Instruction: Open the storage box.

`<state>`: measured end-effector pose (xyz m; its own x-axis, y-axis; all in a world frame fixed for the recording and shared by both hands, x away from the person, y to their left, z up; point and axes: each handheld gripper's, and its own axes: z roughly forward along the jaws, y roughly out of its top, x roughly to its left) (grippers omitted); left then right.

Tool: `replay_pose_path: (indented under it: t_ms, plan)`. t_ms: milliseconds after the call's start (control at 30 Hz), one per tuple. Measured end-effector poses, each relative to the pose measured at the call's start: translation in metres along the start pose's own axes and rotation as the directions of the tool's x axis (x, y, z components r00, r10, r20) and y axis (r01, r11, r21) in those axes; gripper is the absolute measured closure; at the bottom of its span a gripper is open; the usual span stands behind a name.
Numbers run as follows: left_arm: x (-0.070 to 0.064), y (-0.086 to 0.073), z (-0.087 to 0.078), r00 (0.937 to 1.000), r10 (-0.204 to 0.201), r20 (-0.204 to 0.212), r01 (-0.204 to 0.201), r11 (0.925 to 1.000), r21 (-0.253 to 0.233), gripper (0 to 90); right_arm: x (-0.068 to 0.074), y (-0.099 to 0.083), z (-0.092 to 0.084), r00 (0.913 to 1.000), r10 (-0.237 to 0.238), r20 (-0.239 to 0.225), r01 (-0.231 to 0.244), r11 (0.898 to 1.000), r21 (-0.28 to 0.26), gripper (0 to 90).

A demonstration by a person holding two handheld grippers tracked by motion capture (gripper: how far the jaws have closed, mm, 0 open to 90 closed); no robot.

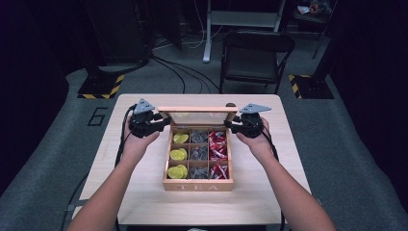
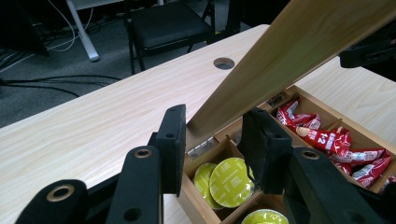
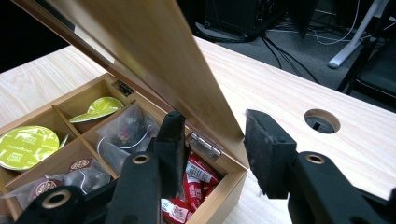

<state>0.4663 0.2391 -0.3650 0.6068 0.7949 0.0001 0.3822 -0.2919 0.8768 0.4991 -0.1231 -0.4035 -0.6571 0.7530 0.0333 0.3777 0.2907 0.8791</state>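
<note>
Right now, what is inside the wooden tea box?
The tea box holds nine compartments: yellow-green capsules left, clear tea bags in the middle, red packets right. What lies beneath these top items is covered.

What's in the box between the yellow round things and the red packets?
In the high view, a middle column of grey see-through tea bags lies between the yellow capsules and the red packets inside the wooden tea box.

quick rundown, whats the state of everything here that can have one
tea box: open, compartments filled
lid: raised, tilted on its hinges, a gripper at each end
left gripper: shut on the lid's end
right gripper: jaws astride the lid's other end, far jaw clear of it
yellow pods: in the left column
red sachets: in the right column
chair: unoccupied
</note>
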Motion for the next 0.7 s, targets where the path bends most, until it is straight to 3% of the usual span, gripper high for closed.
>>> replay_pose_path:
  t_ms: [167, 533, 700]
  plan:
    - [0.001, 0.0001, -0.0002, 1.0, -0.004, 0.006, 0.004, 1.0, 0.002, 60.9, -0.0008, 0.0025, 0.0003, 0.9997, -0.024, 0.0, 0.024, 1.0, 0.013, 58.8]
    - [0.0058, -0.0059, -0.0031, 0.9993, -0.036, -0.002, 0.036, 0.9993, -0.01, 60.9, -0.0034, 0.0063, 0.0019, 1.0, 0.007, -0.005, -0.007, 1.0, 0.023, 58.9]
    - [0.0068, -0.008, -0.0055, 0.9994, -0.033, -0.002, 0.033, 0.9993, 0.016, 60.0, -0.0058, 0.009, 0.004, 0.9996, 0.028, -0.004, -0.028, 0.999, 0.021, 59.1]
